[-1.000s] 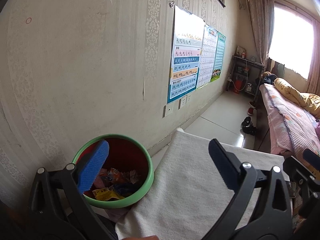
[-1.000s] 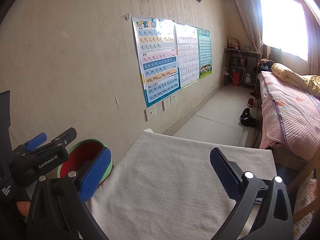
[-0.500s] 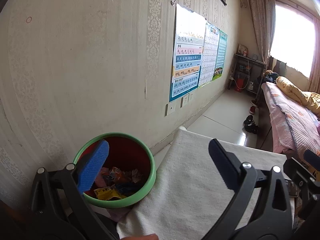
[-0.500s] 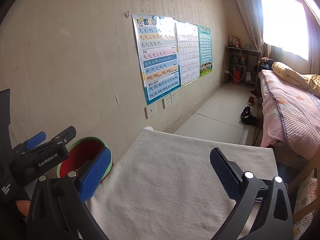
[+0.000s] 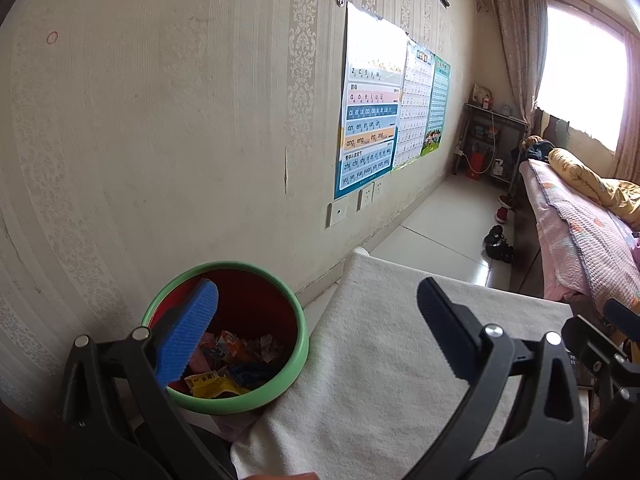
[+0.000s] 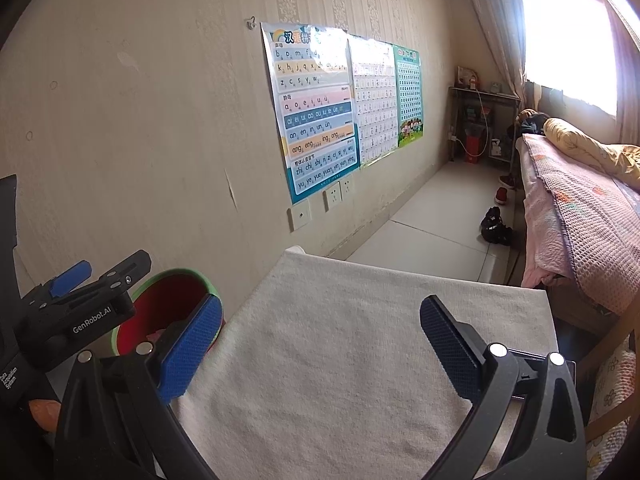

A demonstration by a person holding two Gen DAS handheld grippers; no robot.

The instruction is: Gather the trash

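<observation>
A: Both our hand-held grippers, left (image 5: pixel 318 320) and right (image 6: pixel 320 334), gape with nothing between the fingers. The crumpled wrappers (image 5: pixel 228 364) lie inside the round green-rimmed red bin (image 5: pixel 298 360) beside the white-clothed table (image 6: pixel 340 360).

B: We risk clipping the rim and tipping it when lowering the left one.

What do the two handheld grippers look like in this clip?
Both match: the left gripper and right gripper have black plastic frames with silver pivot bolts and blue ribbed pads. White "GenRobot.AI" lettering marks the left one's body. No cables or sleeves are visible.
</observation>
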